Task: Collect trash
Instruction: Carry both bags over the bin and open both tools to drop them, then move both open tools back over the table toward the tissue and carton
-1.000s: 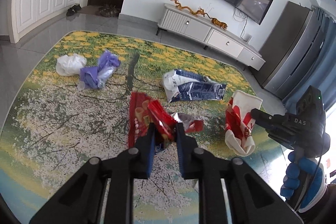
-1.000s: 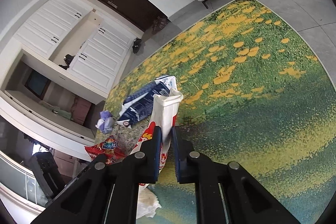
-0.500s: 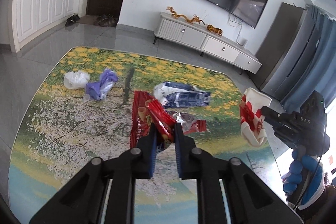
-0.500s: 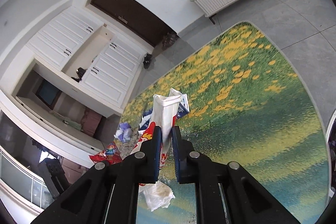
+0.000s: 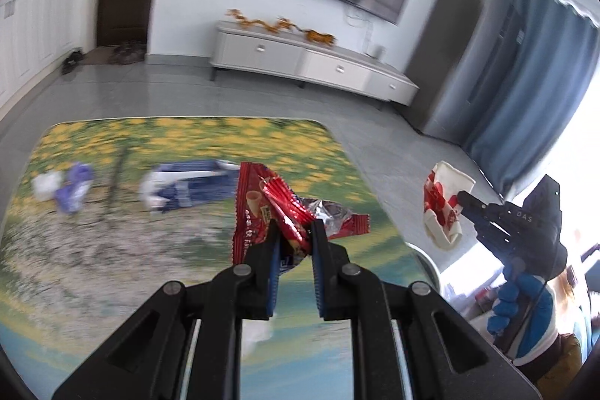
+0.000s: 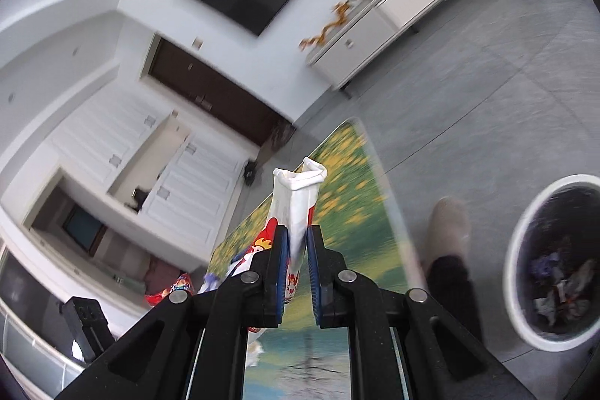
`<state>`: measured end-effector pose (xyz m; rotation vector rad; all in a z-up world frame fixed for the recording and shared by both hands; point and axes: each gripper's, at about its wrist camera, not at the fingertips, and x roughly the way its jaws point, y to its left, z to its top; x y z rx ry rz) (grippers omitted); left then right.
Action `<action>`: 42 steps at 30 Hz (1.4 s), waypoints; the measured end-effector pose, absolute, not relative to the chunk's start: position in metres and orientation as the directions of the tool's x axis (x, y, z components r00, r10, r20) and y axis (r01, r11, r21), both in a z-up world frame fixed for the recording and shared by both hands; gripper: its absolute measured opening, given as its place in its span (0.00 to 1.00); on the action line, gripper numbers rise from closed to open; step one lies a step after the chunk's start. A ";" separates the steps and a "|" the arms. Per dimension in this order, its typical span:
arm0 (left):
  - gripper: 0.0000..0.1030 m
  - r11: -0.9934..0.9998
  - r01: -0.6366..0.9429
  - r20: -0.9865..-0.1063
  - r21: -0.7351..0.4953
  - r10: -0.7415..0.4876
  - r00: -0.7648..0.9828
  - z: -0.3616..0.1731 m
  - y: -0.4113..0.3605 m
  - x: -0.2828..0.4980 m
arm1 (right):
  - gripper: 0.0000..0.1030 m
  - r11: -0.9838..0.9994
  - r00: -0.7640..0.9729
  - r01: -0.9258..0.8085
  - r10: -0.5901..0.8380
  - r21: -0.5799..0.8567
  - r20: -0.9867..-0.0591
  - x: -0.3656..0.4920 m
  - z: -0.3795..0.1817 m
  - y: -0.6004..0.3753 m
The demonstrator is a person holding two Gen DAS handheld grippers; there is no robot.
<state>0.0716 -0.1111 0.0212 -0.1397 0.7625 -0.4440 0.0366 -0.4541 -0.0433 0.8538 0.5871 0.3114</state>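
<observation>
Red foil snack wrapper [image 5: 277, 208] sat clamped in the left tool [image 5: 293, 235]; the right tool [image 6: 298, 242], marked "DAS", pinched a white-and-red paper bag [image 6: 298, 197]; only its view showed the white round bin [image 6: 525, 321].

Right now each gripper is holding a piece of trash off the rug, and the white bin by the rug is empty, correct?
Not quite. The bin is not empty: the right wrist view shows crumpled trash inside it. The rest holds: the left gripper grips a red wrapper, and the right gripper grips a white and red carton.
</observation>
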 end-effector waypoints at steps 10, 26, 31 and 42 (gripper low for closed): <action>0.13 0.797 0.553 -0.693 -0.242 -0.541 0.477 0.006 -0.252 0.069 | 0.10 0.652 0.852 0.203 0.251 0.731 -0.459 -0.018 -0.079 -0.543; 0.14 0.709 0.664 -0.803 -0.239 -0.529 0.276 -0.052 -0.422 0.086 | 0.11 0.662 0.747 0.426 0.128 0.617 -0.653 -0.023 -0.150 -0.604; 0.32 0.721 0.643 -0.822 -0.257 -0.513 0.247 -0.070 -0.447 0.096 | 0.18 0.684 0.712 0.464 0.091 0.564 -0.697 -0.020 -0.161 -0.612; 0.46 0.722 0.633 -0.812 -0.278 -0.529 0.247 -0.071 -0.440 0.095 | 0.33 0.711 0.732 0.473 0.012 0.521 -0.681 -0.036 -0.143 -0.614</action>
